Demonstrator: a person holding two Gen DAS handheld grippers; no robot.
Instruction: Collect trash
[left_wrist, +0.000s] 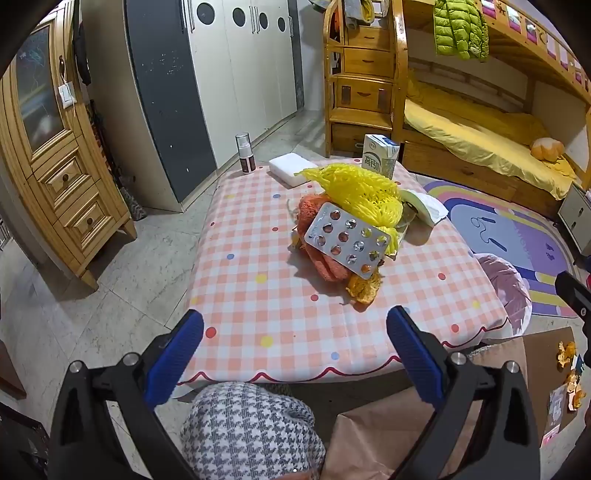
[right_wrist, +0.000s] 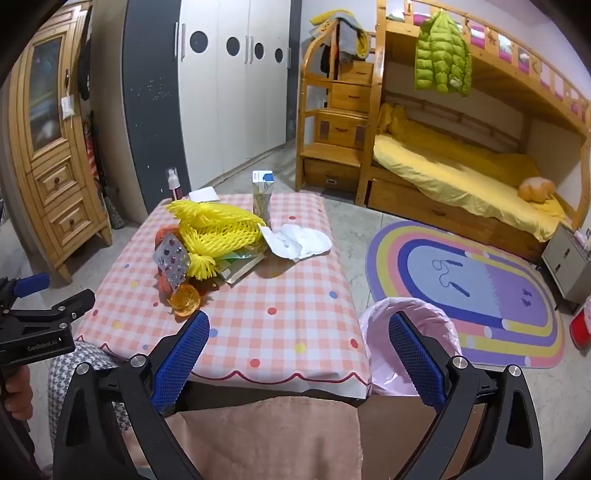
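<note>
A trash pile lies on the checked table (left_wrist: 280, 295) (right_wrist: 288, 295): an empty silver pill blister (left_wrist: 347, 240) (right_wrist: 171, 260), yellow foam netting (left_wrist: 358, 192) (right_wrist: 218, 229), an orange net (left_wrist: 321, 258), orange peel (left_wrist: 364, 286) (right_wrist: 184, 299), white tissue (left_wrist: 424, 206) (right_wrist: 299, 240) and a flat packet (right_wrist: 240, 269). A bin with a pink bag (right_wrist: 410, 347) (left_wrist: 506, 291) stands right of the table. My left gripper (left_wrist: 295, 354) is open and empty at the table's near edge; it also shows in the right wrist view (right_wrist: 44, 295). My right gripper (right_wrist: 299, 354) is open and empty, between table and bin.
A milk carton (left_wrist: 380, 155) (right_wrist: 263, 195), a white block (left_wrist: 291, 168) and a spray bottle (left_wrist: 246, 153) (right_wrist: 173, 188) stand at the table's far end. A houndstooth cushion (left_wrist: 251, 432) and a pink cloth (right_wrist: 269, 435) lie near me. A rainbow rug (right_wrist: 465, 291) and bunk bed are to the right.
</note>
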